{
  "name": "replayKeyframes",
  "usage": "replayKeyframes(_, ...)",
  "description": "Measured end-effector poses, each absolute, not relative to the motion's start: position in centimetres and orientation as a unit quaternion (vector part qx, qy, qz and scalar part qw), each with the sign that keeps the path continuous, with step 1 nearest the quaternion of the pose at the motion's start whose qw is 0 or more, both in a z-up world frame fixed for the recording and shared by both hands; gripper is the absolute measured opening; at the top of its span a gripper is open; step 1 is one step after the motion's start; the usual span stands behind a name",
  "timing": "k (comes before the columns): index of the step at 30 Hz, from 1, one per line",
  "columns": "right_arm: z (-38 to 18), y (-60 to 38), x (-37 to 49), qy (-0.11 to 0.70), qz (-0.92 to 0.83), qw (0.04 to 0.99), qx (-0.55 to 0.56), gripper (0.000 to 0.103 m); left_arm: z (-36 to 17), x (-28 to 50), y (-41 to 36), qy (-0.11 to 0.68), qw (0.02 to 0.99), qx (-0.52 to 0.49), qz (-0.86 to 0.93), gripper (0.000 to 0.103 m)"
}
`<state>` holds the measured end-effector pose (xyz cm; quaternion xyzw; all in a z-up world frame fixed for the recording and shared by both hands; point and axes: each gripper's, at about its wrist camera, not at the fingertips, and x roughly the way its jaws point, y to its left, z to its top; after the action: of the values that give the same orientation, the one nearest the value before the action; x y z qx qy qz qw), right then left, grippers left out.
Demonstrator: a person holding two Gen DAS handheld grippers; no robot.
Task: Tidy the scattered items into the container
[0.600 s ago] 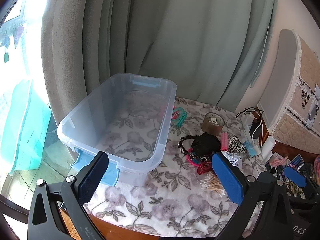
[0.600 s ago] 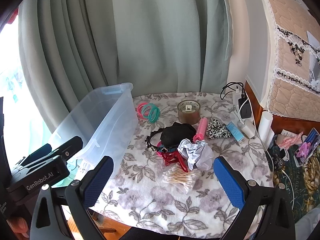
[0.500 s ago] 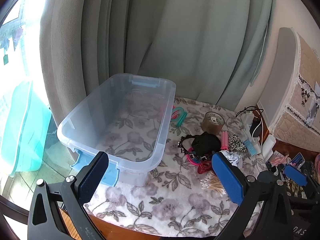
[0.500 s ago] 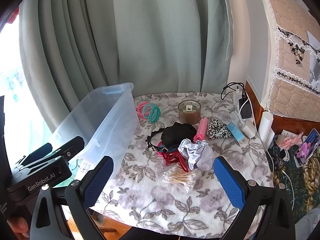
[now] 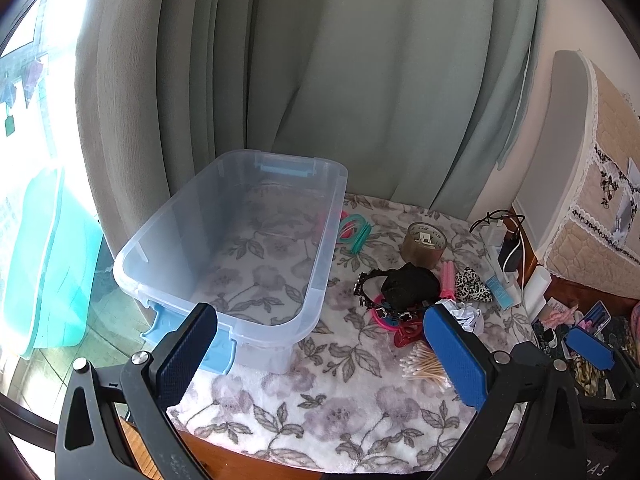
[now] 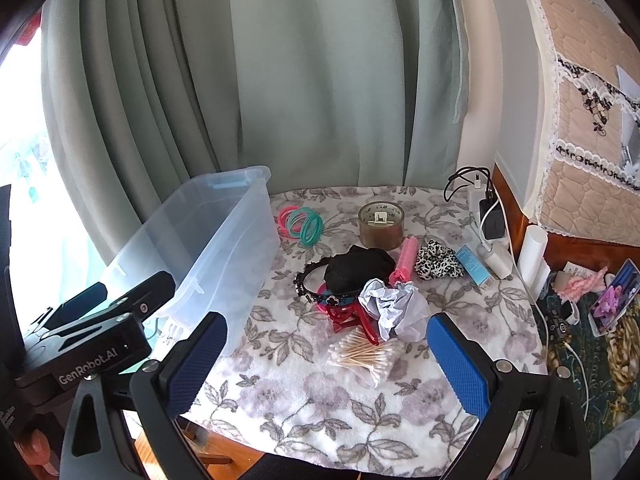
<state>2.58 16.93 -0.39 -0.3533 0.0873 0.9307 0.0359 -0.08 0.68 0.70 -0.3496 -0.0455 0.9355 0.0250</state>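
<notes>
The container (image 5: 236, 248) sits empty on the left of the table (image 6: 320, 400), clear plastic, one end jutting past the table edge, so a hard drop at that end could tip it. Both claws hover short of the clutter, the left claw (image 5: 320, 352) and right claw (image 6: 326, 364) each spread wide with nothing between the pads. The pile is the trouble: the crumpled paper (image 6: 394, 306) leans on the red hair clip (image 6: 352, 318), and the black headband (image 6: 320, 284) tangles through it, so one pull may drag neighbours. The cotton swabs (image 6: 366, 354) look loose in their bag; a careless pinch could spill them.
</notes>
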Motion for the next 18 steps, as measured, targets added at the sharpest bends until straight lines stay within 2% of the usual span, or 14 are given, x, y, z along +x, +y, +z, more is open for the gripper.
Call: replayKeyframes(18, -0.16, 17.06, 2.67, 0.092, 0.932, 0.032, -0.348, 0.102, 1.18, -0.1, 0.23, -0.057, 0.028, -0.339, 0.939, 0.103)
